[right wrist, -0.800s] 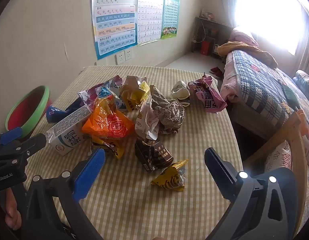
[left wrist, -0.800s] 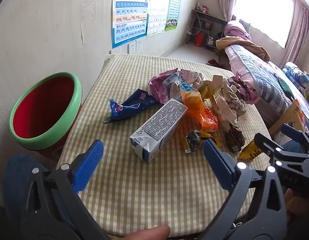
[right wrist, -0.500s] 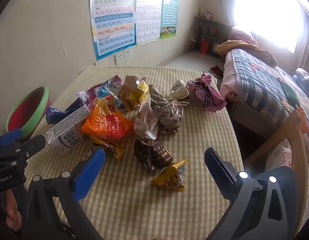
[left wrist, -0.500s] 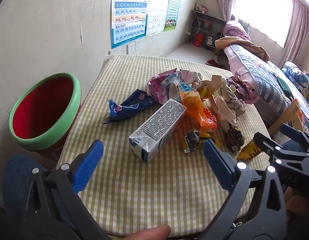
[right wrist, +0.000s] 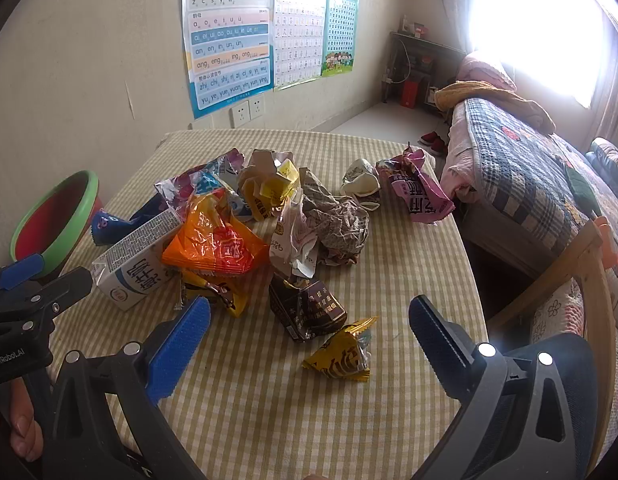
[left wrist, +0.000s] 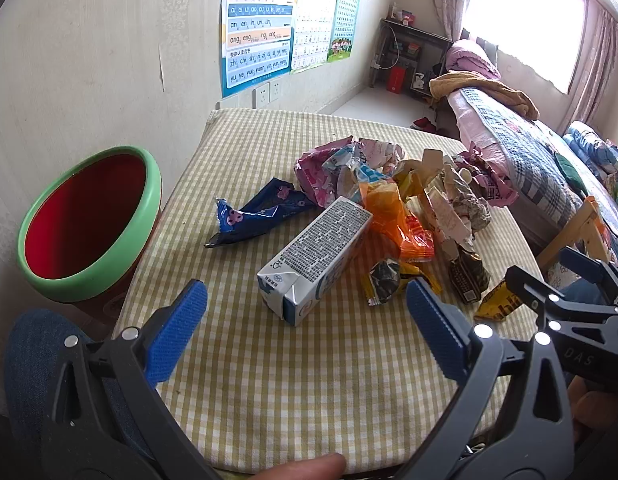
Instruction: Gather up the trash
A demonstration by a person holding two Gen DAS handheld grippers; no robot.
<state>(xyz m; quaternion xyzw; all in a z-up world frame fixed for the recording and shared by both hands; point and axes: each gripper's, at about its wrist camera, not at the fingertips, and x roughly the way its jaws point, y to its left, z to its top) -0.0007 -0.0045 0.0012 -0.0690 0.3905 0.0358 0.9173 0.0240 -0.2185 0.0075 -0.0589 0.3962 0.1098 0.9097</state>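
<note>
Trash is heaped mid-table: a white milk carton (left wrist: 317, 254) (right wrist: 135, 262), a blue wrapper (left wrist: 257, 212), an orange bag (left wrist: 401, 220) (right wrist: 213, 240), a dark brown wrapper (right wrist: 309, 308), a yellow wrapper (right wrist: 345, 356) and crumpled paper (right wrist: 337, 224). A red bin with a green rim (left wrist: 89, 220) (right wrist: 57, 216) stands off the table's left edge. My left gripper (left wrist: 307, 312) hangs open over the near table, just short of the carton. Over the yellow wrapper my right gripper (right wrist: 309, 328) is open too. Neither holds anything.
The table wears a yellow checked cloth (left wrist: 309, 392). A bed (right wrist: 529, 184) runs along the right, with a wooden chair back (right wrist: 589, 272) between it and the table. Posters (right wrist: 229, 32) hang on the wall behind. A denim-clad knee (left wrist: 29, 352) shows low left.
Both grippers have eased slightly toward the pile; the carton and wrappers sit a little nearer in each view. Jaws stay wide and nothing has been touched.
</note>
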